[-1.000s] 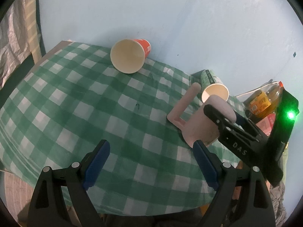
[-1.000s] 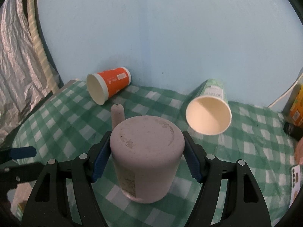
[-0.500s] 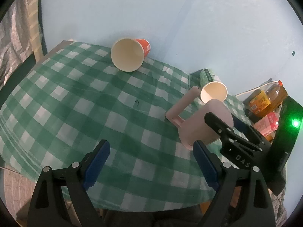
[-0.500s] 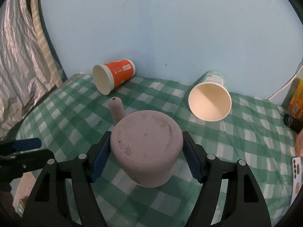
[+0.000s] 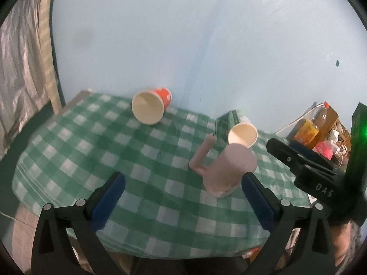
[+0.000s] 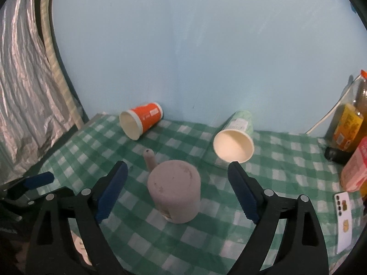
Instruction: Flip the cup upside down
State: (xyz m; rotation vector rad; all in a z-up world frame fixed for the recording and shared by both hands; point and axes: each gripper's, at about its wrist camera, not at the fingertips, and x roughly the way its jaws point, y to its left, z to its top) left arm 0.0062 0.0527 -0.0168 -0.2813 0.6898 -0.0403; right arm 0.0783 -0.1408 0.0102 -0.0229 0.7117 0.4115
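Observation:
A pink cup (image 6: 175, 192) with a long handle stands upside down on the green checked tablecloth (image 6: 286, 167). It also shows in the left wrist view (image 5: 227, 171). My right gripper (image 6: 177, 194) is open, its jaws spread wide on either side of the cup and clear of it. It also shows at the right of the left wrist view (image 5: 305, 167). My left gripper (image 5: 183, 201) is open and empty, above the table's near edge, left of the cup.
An orange paper cup (image 6: 142, 120) and a green paper cup (image 6: 236, 142) lie on their sides near the blue wall. Bottles and packets (image 6: 346, 133) stand at the right. A phone (image 6: 343, 215) lies by the right edge. A silver curtain (image 6: 20, 105) hangs at the left.
My right gripper has opened, let go of the pink cup and drawn back. The cup now stands upside down on the cloth. My left gripper has pulled back.

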